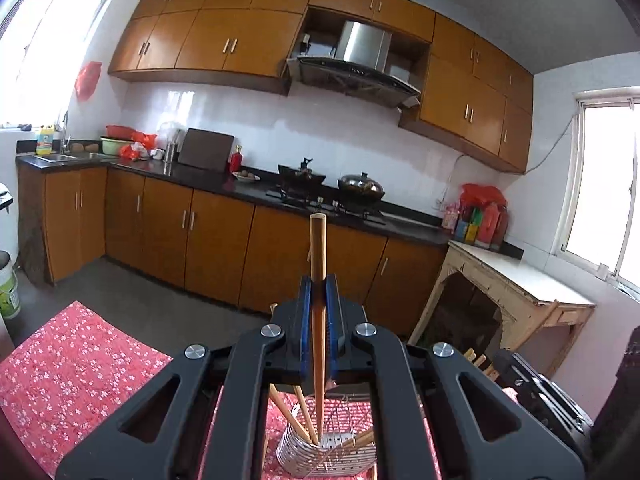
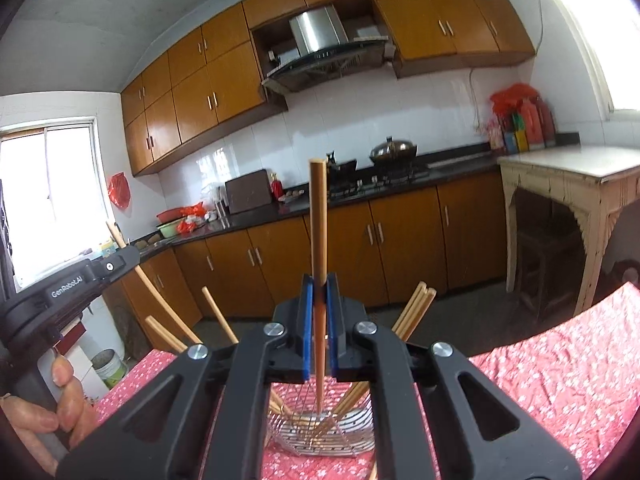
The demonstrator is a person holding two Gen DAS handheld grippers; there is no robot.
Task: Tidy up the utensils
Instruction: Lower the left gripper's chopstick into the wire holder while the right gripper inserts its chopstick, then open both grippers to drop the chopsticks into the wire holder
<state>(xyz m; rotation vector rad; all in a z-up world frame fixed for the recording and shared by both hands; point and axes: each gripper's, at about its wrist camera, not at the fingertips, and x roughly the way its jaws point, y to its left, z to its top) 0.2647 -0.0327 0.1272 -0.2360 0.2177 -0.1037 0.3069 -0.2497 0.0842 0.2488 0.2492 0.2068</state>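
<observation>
My left gripper (image 1: 319, 280) is shut on a wooden chopstick (image 1: 318, 240) that stands upright between its blue pads, its lower end reaching down toward a metal wire holder (image 1: 320, 456) on the red floral cloth. Several other chopsticks (image 1: 298, 416) lean in that holder. My right gripper (image 2: 319, 280) is shut on another upright chopstick (image 2: 318, 216), whose tip hangs over the same wire holder (image 2: 320, 436). More chopsticks (image 2: 414, 308) fan out of the holder to either side. The left gripper's body (image 2: 68, 292) and a hand (image 2: 48, 412) show at the left edge of the right wrist view.
The red floral cloth (image 1: 68, 376) covers the table under the holder. Beyond it run orange kitchen cabinets (image 1: 224, 240), a dark counter with a stove and pots (image 1: 360, 188), and a worn white side table (image 1: 520, 280) at the right. A white bucket (image 2: 110, 368) stands on the floor.
</observation>
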